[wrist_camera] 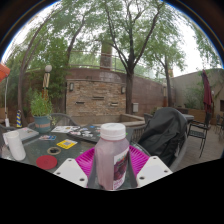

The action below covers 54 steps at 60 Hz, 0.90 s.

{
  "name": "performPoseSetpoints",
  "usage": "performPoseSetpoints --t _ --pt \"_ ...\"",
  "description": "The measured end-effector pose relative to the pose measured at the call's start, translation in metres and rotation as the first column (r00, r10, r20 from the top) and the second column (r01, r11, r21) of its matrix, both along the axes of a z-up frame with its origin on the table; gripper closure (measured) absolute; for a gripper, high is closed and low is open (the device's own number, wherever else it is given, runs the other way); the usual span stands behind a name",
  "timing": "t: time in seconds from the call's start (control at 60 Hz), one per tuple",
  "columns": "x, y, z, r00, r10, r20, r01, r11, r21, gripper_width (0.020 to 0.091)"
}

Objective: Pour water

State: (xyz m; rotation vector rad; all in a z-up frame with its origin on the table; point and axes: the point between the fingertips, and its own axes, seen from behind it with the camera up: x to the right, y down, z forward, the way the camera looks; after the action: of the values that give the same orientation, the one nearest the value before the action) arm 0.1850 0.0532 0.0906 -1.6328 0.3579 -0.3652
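Observation:
A pinkish translucent bottle [112,158] with a white cap and a dark label stands upright between my gripper's [112,166] two fingers, held above the outdoor table [60,150]. Both magenta pads [86,158] press against its sides, so the gripper is shut on the bottle. A white cup [14,146] stands on the table's left part, well away from the bottle. The bottle's base is hidden below the fingers.
On the table lie a red lid [46,161], a yellow item [66,144] and papers [22,133]. A dark jacket drapes over a chair [163,135] to the right. A brick wall [95,95], trees and a potted plant [40,106] stand beyond.

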Motion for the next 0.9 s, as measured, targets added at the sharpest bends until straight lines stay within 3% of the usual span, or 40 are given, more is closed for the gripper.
performPoseSetpoints --t 0.05,0.067,0.233,0.517,0.633,0.717,0.9 --pt "0.006 -0.001 0.000 1.000 -0.027 -0.011 0.027 1.000 0.011 0.0626" --pt "0.007 -0.002 -0.001 0.999 -0.033 -0.013 0.033 0.999 0.014 0.0673" --pt "0.001 -0.006 -0.003 0.998 -0.049 0.033 0.049 0.998 -0.024 0.0707" --pt "-0.107 0.037 0.077 0.887 0.116 0.447 -0.036 0.982 -0.184 0.0707" --pt "-0.181 0.071 0.087 0.619 0.251 0.744 -0.014 0.951 -0.309 0.0707" --pt "-0.230 0.090 0.091 0.300 0.342 0.890 0.066 0.924 -0.377 0.0709" --pt "-0.280 0.108 0.091 -0.330 0.448 0.831 0.269 0.888 -0.373 0.0709"
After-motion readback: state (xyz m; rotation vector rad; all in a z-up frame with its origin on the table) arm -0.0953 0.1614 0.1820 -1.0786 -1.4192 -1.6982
